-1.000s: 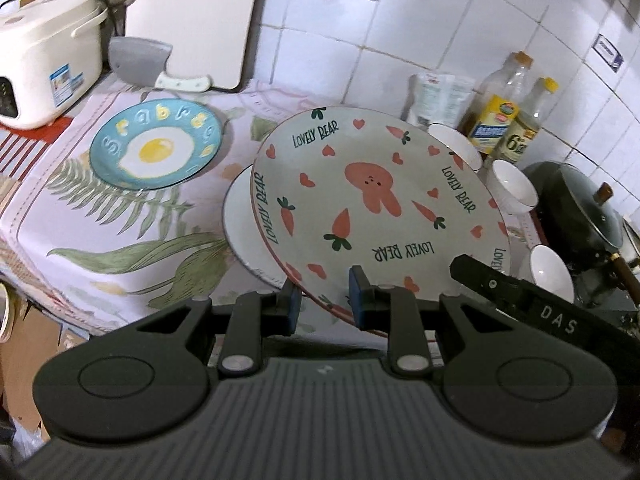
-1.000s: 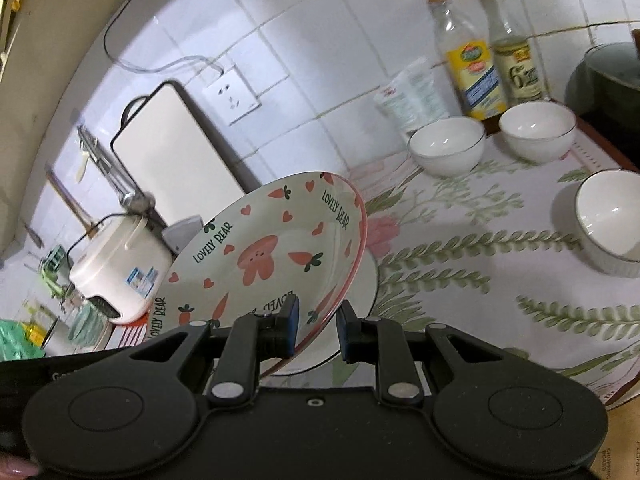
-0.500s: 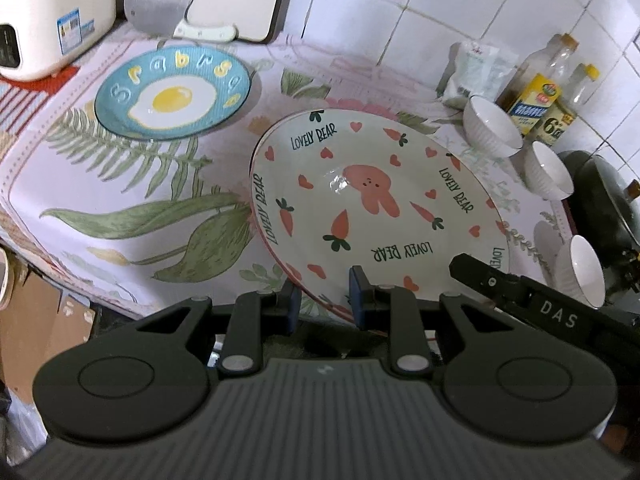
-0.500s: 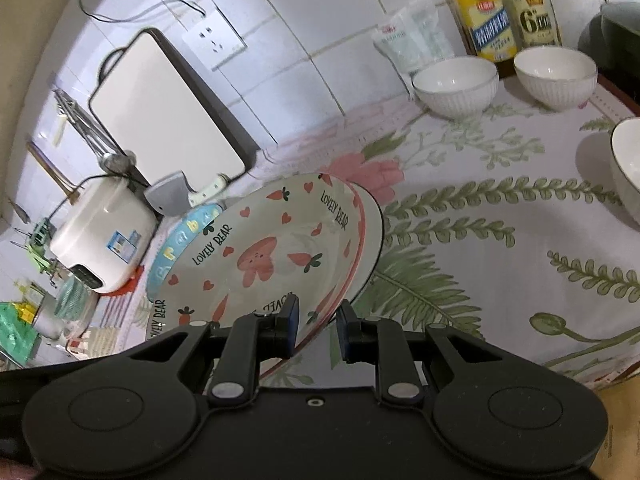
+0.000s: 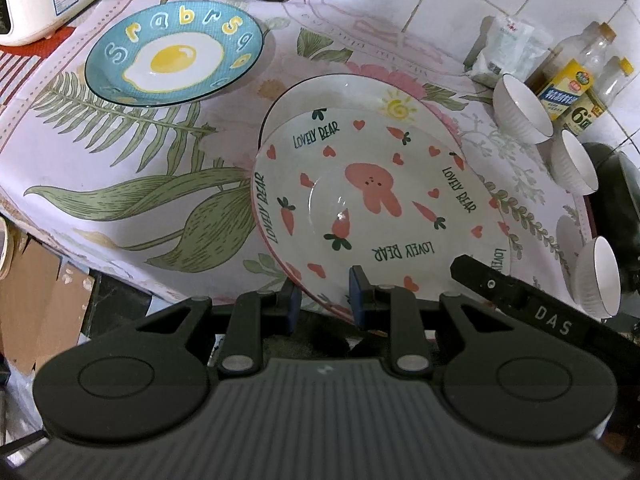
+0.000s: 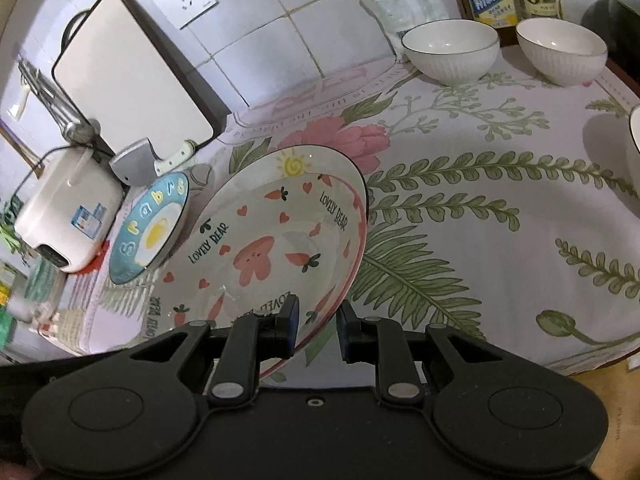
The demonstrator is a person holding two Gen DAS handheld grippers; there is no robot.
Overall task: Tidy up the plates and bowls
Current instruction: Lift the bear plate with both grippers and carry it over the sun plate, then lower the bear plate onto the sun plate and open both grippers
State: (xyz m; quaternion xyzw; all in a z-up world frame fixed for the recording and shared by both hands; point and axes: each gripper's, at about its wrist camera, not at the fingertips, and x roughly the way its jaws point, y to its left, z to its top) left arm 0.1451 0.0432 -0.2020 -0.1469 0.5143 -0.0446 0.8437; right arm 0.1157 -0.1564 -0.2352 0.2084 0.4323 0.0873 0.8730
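Bear plate — glazed ceramic, stiff, heavy for its thin rim, slippery, breakable; the rim edge is the only place to take hold. Left tool and right tool are both nearly closed, each pinching its near rim. It sits tilted over the sun plate on the desk. Count: three plates — egg plate apart; three white bowls.
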